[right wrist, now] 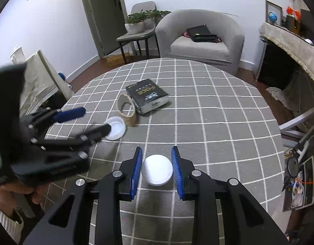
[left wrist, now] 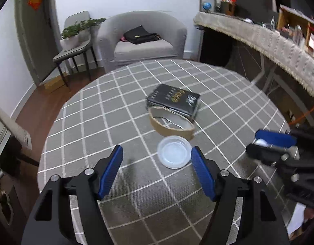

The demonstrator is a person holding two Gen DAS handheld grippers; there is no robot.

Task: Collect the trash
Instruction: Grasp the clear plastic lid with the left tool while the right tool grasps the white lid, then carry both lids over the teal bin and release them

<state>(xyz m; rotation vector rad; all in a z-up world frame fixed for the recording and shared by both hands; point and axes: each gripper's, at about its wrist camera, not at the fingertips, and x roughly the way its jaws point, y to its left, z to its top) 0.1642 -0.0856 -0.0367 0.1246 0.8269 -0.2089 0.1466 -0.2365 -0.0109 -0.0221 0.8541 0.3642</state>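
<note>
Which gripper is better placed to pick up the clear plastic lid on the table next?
The left gripper. Its jaws are open and empty, and the clear plastic lid lies just ahead, beside its right finger. The right gripper is already shut on a white paper cupcake liner, so it cannot take more.

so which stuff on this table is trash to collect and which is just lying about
Likely trash:
- white paper cup, gripped in the right gripper
- clear plastic lid, with the open left gripper close by
- cardboard tape ring

Just lying about:
- black book
- black bag on the armchair
</note>
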